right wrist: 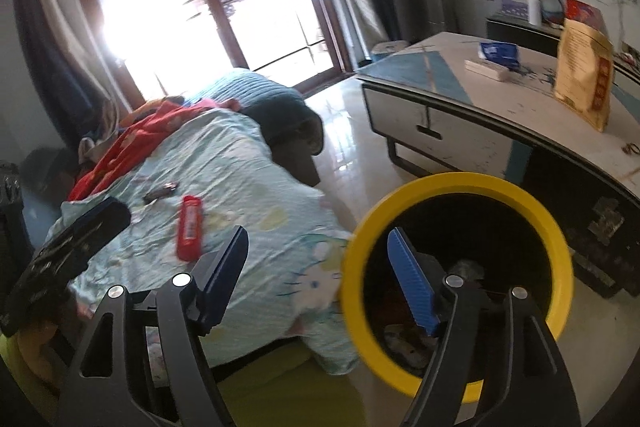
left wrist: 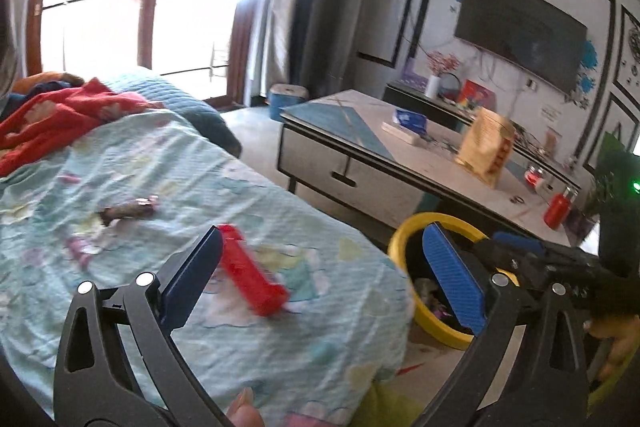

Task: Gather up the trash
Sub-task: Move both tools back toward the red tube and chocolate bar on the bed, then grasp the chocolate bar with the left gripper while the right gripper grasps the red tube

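Note:
A red wrapper (left wrist: pixel 252 275) (right wrist: pixel 190 227) lies on the pale blue bedsheet (left wrist: pixel 160 167). A small brown wrapper (left wrist: pixel 128 211) (right wrist: pixel 162 193) lies farther back on the sheet. A yellow-rimmed black bin (left wrist: pixel 400 251) (right wrist: pixel 460 183) stands on the floor beside the bed corner, with some scraps (right wrist: pixel 408 343) at its bottom. My left gripper (left wrist: pixel 324 267) hangs open above the bed corner, and the red wrapper shows just past its left finger. My right gripper (right wrist: pixel 316 279) is open and empty, its right finger over the bin's mouth.
A low coffee table (left wrist: pixel 344 147) (right wrist: pixel 440 107) stands right of the bin, carrying a yellow bag (left wrist: pixel 486 147), a blue pack and a red bottle (left wrist: pixel 557 211). A red blanket (left wrist: pixel 60 115) is bunched at the bed's far end. Glossy floor (right wrist: pixel 352 147) runs between bed and table.

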A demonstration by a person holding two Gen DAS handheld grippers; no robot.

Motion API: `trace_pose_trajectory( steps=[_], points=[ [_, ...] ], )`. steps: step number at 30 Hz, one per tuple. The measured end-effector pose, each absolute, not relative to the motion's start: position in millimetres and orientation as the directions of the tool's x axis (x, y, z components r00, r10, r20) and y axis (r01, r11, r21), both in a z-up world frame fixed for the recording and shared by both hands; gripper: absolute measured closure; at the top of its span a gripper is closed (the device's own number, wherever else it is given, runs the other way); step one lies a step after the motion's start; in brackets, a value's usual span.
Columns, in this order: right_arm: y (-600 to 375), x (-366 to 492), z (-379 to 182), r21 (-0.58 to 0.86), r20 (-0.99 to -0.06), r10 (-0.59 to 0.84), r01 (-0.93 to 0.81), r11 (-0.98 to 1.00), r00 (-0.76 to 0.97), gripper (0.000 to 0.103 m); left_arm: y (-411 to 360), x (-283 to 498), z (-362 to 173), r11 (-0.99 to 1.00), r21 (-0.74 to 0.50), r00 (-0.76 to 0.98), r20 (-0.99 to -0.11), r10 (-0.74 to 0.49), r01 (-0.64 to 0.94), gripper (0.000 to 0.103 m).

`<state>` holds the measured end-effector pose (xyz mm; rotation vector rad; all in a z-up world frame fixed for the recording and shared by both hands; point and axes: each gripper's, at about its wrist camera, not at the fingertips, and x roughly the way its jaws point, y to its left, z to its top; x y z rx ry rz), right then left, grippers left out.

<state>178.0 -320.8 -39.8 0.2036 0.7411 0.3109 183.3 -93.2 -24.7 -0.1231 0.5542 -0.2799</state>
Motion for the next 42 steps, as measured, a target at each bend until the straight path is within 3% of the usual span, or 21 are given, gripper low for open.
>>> trace_pose_trajectory(
  steps=[18, 31, 37, 39, 42],
  points=[
    [-211, 178, -45, 0.239, -0.66, 0.441, -0.386, 0.891, 0.608, 0.032, 14, 188, -43, 0.968, -0.25, 0.852, -0.511, -0.115, -0.019, 0.011],
    [-147, 211, -65, 0.175, -0.702, 0.433, -0.453, 0.874, 0.565, 0.032, 70, 223, -70, 0.925, -0.356, 0.817, -0.567, -0.101, -0.133, 0.011],
    [-130, 237, -87, 0.144, -0.739, 0.404, -0.459, 0.877, 0.539, 0.033, 89, 253, -83, 0.896, -0.42, 0.795, -0.588, -0.147, -0.145, 0.034],
    [-127, 243, -93, 0.137, -0.749, 0.394, -0.457, 0.879, 0.533, 0.039, 94, 262, -88, 0.884, -0.443, 0.787, -0.594, -0.166, -0.148, 0.043],
    [-123, 255, -103, 0.137, -0.765, 0.383, -0.451, 0.882, 0.517, 0.047, 100, 273, -95, 0.868, -0.471, 0.779, -0.599, -0.187, -0.153, 0.049]
  ],
)
